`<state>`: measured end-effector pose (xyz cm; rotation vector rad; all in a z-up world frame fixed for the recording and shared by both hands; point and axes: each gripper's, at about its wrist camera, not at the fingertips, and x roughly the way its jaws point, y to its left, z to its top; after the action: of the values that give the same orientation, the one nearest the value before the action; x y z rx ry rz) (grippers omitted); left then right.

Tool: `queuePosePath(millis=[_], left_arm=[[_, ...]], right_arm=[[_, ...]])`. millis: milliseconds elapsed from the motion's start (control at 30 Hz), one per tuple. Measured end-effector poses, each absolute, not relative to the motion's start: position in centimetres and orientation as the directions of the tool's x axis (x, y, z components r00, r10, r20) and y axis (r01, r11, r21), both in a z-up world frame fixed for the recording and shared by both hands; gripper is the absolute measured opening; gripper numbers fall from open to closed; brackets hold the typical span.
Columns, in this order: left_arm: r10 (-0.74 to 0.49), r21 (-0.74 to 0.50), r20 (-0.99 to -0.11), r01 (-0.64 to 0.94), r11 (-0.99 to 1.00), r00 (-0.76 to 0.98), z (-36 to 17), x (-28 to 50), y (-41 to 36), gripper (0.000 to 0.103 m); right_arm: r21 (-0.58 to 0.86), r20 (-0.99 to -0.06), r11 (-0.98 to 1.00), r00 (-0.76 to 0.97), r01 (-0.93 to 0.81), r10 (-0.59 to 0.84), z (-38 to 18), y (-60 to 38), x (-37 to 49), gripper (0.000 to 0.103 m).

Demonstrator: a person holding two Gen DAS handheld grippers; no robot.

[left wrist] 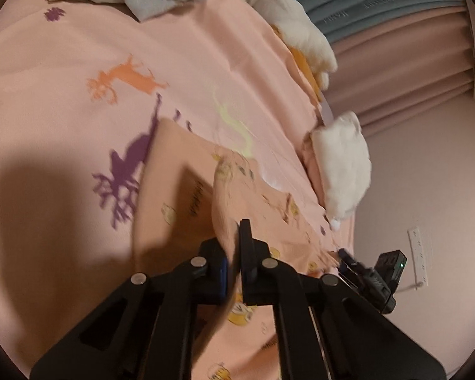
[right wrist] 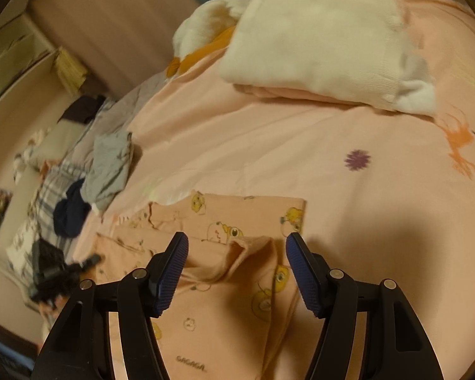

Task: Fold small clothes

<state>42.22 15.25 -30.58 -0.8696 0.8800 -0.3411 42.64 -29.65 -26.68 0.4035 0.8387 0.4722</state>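
A small pink garment (left wrist: pixel 190 164) with yellow bear prints lies partly folded on the pink bedspread (left wrist: pixel 63 101). In the left wrist view my left gripper (left wrist: pixel 234 253) is shut on a raised fold of this garment, and the cloth runs up between its fingers. My right gripper (left wrist: pixel 364 272) shows blurred at the garment's right edge. In the right wrist view the right gripper (right wrist: pixel 237 253) stands open over the garment (right wrist: pixel 237 221). A puckered ridge of cloth rises between its blue pads (right wrist: pixel 174 269) without touching them. The left gripper (right wrist: pixel 57 269) appears blurred at the garment's left end.
A folded stack with a white piece on top (right wrist: pixel 316 38) sits further back on the bed, beside a white and orange plush (right wrist: pixel 205 31). Loose grey (right wrist: pixel 110 164) and dark blue clothes (right wrist: pixel 71 212) lie to the left. Curtains (left wrist: pixel 411 47) and a wall outlet (left wrist: pixel 418 256) are beyond the bed's edge.
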Motion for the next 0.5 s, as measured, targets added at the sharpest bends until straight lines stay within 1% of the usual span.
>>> queuePosePath(millis=[33, 67, 100, 200, 267, 300, 400, 500], left_arm=[[-0.576, -0.774, -0.534, -0.082, 0.628, 0.619, -30.5, 42.3, 15.3, 0.002], [-0.569, -0.774, -0.528, -0.080, 0.629, 0.630, -30.3, 42.3, 15.5, 0.001], [-0.568, -0.777, -0.518, -0.075, 0.625, 0.639, -30.1, 42.4, 15.5, 0.001], [-0.564, -0.778, -0.497, -0.051, 0.626, 0.659, -29.2, 43.1, 15.4, 0.001], [-0.557, -0.768, -0.503, -0.045, 0.639, 0.661, -28.9, 43.8, 15.2, 0.001], [-0.554, -0.763, -0.508, -0.046, 0.645, 0.660, -28.9, 44.0, 15.2, 0.001], [-0.546, -0.757, -0.509, -0.044, 0.652, 0.665, -28.5, 44.9, 15.3, 0.001], [-0.516, -0.747, -0.516, -0.064, 0.662, 0.684, -28.3, 46.2, 16.0, 0.001]], right_arm=[[0.479, -0.633, 0.847, 0.578, -0.230, 0.515, -26.9, -29.1, 43.0, 0.006], [0.459, -0.663, 0.864, 0.566, -0.209, 0.489, -27.3, -28.7, 43.5, 0.006], [0.468, -0.665, 0.862, 0.566, -0.193, 0.488, -27.6, -28.7, 43.9, 0.006], [0.552, -0.616, 0.819, 0.585, -0.156, 0.527, -27.8, -29.4, 44.4, 0.006], [0.613, -0.583, 0.779, 0.593, -0.129, 0.556, -27.8, -30.1, 44.7, 0.006], [0.620, -0.576, 0.775, 0.601, -0.121, 0.554, -27.6, -30.3, 44.7, 0.006], [0.604, -0.573, 0.787, 0.617, -0.127, 0.539, -26.5, -30.1, 45.2, 0.006], [0.570, -0.598, 0.816, 0.631, -0.101, 0.495, -25.5, -29.6, 46.5, 0.006]])
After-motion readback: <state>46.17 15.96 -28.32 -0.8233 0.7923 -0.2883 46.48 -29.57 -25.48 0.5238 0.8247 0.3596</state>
